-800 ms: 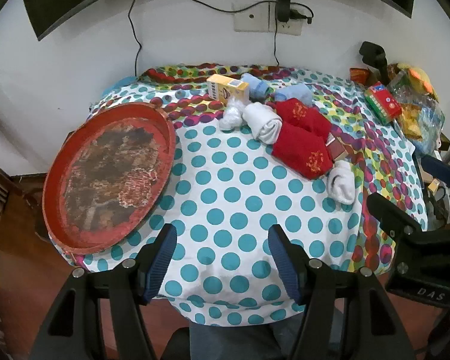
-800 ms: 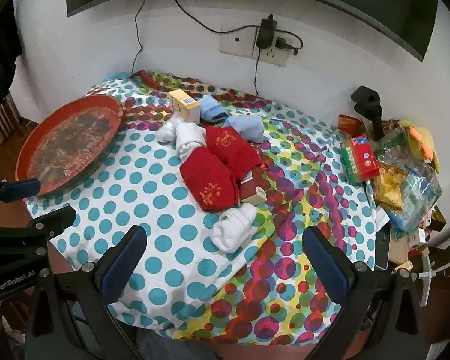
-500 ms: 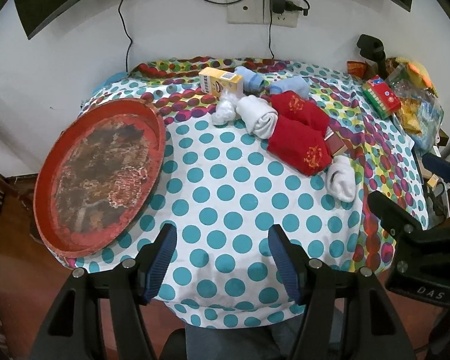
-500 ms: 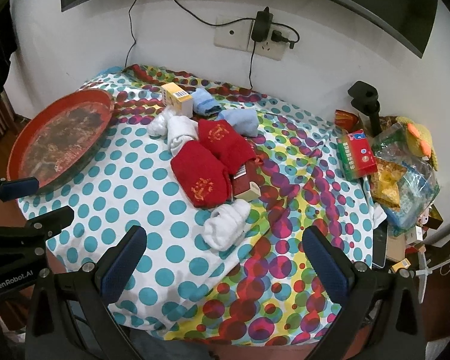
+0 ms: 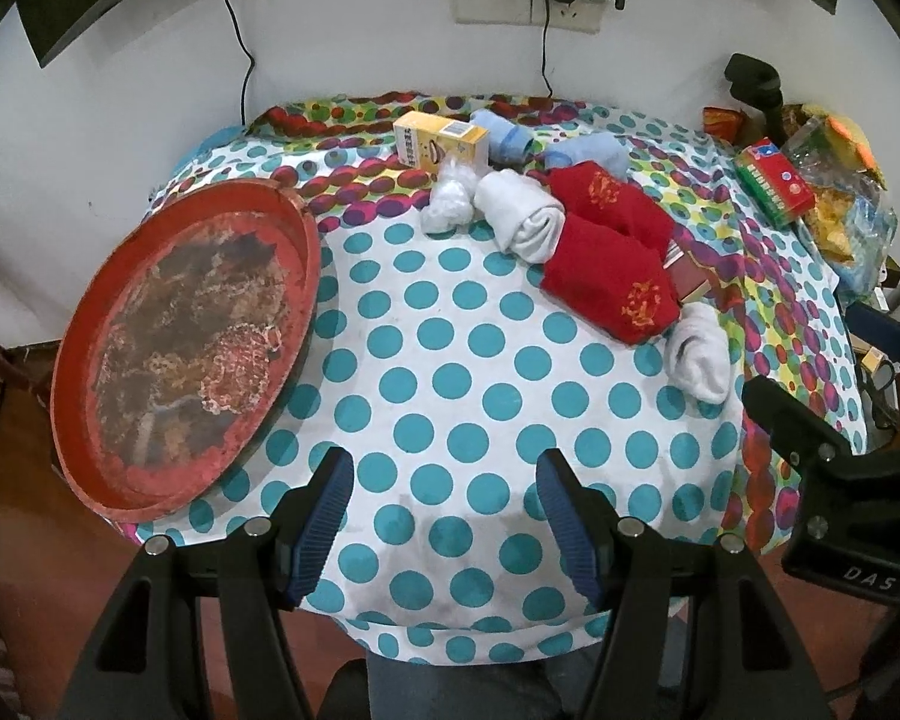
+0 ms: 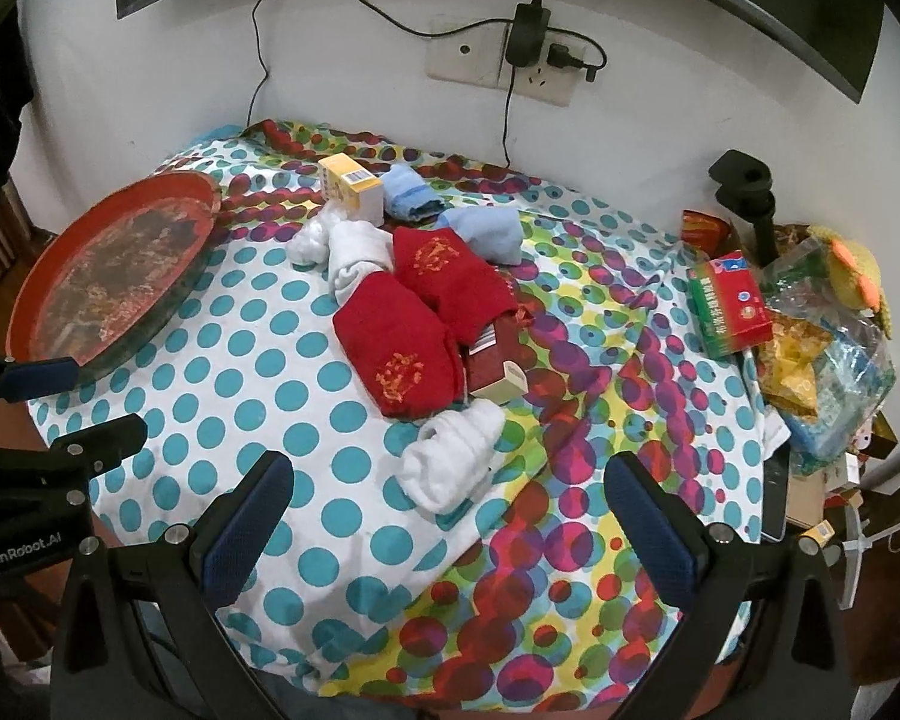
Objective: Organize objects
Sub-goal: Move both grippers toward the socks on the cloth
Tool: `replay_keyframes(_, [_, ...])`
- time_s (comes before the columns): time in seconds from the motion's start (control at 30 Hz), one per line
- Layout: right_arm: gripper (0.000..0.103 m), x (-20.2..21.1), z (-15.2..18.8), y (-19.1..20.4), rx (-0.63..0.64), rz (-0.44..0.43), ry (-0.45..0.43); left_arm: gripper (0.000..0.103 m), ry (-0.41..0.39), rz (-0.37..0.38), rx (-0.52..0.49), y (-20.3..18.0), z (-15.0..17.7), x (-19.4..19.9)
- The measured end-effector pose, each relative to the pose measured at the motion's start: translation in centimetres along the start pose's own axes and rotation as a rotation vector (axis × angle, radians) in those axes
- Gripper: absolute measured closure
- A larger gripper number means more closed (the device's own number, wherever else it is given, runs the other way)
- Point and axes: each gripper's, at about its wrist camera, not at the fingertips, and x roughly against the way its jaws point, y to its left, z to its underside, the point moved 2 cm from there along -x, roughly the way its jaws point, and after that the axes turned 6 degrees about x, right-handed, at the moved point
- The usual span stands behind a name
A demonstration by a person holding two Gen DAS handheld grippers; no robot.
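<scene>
Since nothing sits between its blue pads, the left gripper (image 5: 444, 516) reads as spread wide and empty, hanging over the near edge of the desk with the polka-dot cloth (image 5: 450, 384); from the left wrist view it lines up on bare cloth, so no pick is committed. The round red tray with worn dark centre (image 5: 180, 354) sits at the desk's left edge, near rim overhanging, clear of the pile, which makes it the likely drop target. The nearer rolled white sock (image 5: 699, 357) lies just past the front red embroidered sock (image 5: 609, 294), long axis running away from the camera, slightly leftward. The yellow-and-white carton (image 5: 441, 141) sits at the back, long axis left-right. From the right wrist view, the right gripper (image 6: 447, 531) is also spread wide, holding nothing, and the same white sock (image 6: 453, 459) sits dead ahead between the fingers' line, well short of contact; here its long axis runs near-left to far-right, open cuff end toward the left. Two red socks overlap, both running diagonally, with a dark-red flat box (image 6: 495, 360) partly tucked under them. Probably the sock goes first, right side.
</scene>
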Motion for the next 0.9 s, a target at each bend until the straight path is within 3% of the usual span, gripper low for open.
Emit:
replay_keyframes(0.4, [0.000,-2.8,0.4,-1.4,-0.048,-0.076,0.009,0.038,0.049,-0.015,-0.019,-0.5,-0.7,-2.8])
replay_keyframes(0.9, [0.001,-5.5,0.9,-1.8,0.052,-0.120,-0.041,0.038,0.051,0.046,-0.050,-0.4,-1.9,-6.0])
